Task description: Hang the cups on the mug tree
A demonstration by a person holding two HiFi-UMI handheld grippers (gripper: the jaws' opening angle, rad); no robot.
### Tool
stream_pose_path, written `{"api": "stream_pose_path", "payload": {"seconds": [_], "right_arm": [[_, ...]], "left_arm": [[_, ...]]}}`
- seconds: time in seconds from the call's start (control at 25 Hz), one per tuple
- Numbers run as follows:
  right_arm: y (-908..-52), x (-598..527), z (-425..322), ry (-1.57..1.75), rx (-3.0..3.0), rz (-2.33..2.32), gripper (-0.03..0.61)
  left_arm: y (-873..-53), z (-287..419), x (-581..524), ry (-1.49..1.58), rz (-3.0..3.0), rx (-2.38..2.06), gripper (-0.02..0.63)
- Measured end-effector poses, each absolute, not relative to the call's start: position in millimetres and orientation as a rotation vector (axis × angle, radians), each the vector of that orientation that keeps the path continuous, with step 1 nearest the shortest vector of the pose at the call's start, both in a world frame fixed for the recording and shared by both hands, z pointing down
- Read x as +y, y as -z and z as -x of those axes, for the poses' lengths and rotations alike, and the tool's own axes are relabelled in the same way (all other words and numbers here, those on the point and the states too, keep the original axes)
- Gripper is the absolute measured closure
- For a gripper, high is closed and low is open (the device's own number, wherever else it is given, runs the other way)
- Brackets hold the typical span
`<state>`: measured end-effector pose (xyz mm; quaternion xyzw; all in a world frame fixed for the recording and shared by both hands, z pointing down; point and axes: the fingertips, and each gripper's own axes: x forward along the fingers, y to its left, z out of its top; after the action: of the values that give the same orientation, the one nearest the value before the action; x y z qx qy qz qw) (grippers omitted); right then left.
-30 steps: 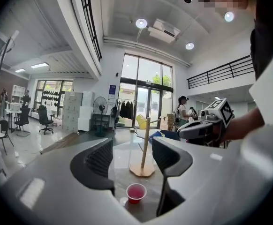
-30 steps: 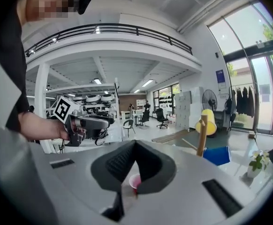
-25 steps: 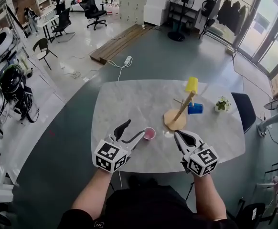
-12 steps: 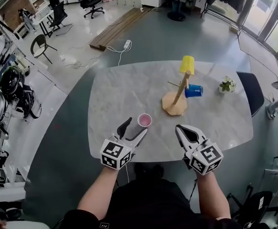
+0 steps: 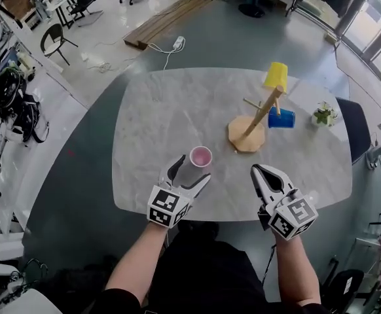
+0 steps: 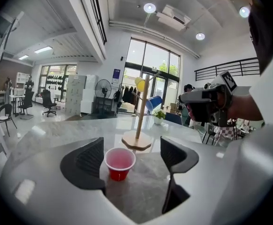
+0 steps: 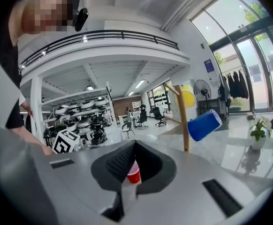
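Red cup (image 6: 119, 163): upright on the desk (image 5: 158, 110), mouth up, near the front edge. Inside is pale pink and looks empty; outer wall is red.

It stands between the jaws of the left hand-held gripper (image 6: 132, 150), which are opening. The cup sits close to the left pad and well clear of the right one, so it is released, not gripped.

Mug tree (image 5: 251, 128): round wooden base, light wooden stem, standing on the desk beyond the red cup.
- Yellow cup (image 5: 276, 77): upside down over the top of the stem.
- Blue cup (image 5: 282, 118): lower, on a side peg and tilted (interior not visible in any view).

Right hand-held gripper (image 7: 134, 149): clenched, jaws together with nothing between them. The red cup shows just past its tips. It hovers over the desk's near edge, right of the cup.

Small potted plant (image 5: 323, 114) near the desk's right edge.
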<state>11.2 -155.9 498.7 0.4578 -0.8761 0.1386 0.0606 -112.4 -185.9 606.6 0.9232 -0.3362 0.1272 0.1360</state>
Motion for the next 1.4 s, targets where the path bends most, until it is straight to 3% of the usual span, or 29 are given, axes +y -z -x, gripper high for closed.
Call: {"api": "stream_pose_path", "payload": {"seconds": [0.48, 0.88, 1.04, 1.2, 1.4], "right_arm": [[-551, -160, 4, -0.54, -2.671, -1.33, 0.566], [-570, -171, -14, -0.606, -2.62, -1.385, 0.566], [-570, -172, -14, -0.62, -2.602, -1.394, 0.566], [-559, -175, -16, -0.628, -2.603, -1.446, 0.566], [-545, -176, -18, -0.621, -2.579, -1.486, 0.566]], "left_arm": [[-691, 99, -214, -0.451, -2.644, -0.96, 0.206], [-715, 83, -231, -0.53, -2.678, -0.902, 0.207], [-722, 77, -233, -0.575, -2.697, -0.897, 0.216], [-718, 79, -235, -0.612, -2.706, -0.908, 0.29], [-680, 81, -243, -0.537, -2.721, -0.888, 0.298]]}}
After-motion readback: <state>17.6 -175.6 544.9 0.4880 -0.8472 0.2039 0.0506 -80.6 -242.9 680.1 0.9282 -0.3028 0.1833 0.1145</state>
